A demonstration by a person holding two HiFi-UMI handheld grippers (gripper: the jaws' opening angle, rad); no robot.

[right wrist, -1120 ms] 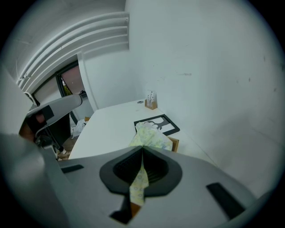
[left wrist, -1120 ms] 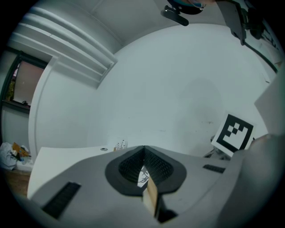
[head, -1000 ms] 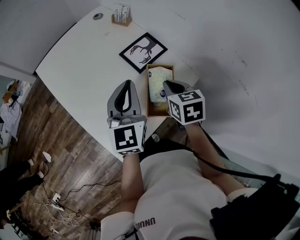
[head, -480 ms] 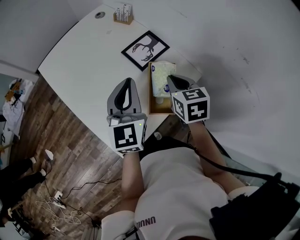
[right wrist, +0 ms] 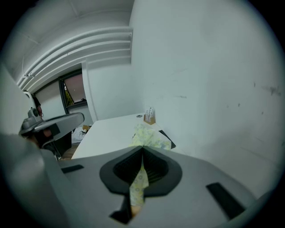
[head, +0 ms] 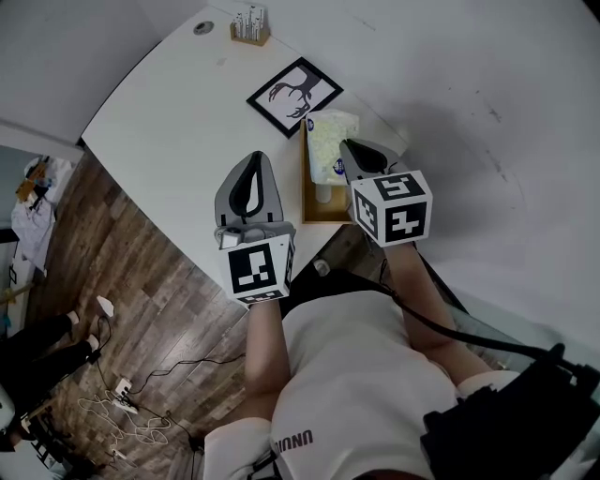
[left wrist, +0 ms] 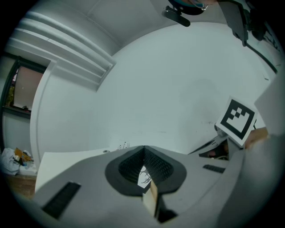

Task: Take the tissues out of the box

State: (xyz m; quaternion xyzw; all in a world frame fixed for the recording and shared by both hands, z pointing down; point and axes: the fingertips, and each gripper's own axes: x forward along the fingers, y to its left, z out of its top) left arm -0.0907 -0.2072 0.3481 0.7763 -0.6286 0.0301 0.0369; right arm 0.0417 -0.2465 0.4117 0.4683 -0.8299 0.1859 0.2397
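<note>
Right gripper view shows our right claw [right wrist: 142, 149] clamped on the tissues [right wrist: 150, 137], so we lift steadily clear of the twelve-o'clock box [head: 323, 216].

White table [head: 178, 112] with framed antler picture [head: 294, 97], wooden box [head: 306, 183], perhaps a pen holder [head: 248, 26]
</note>
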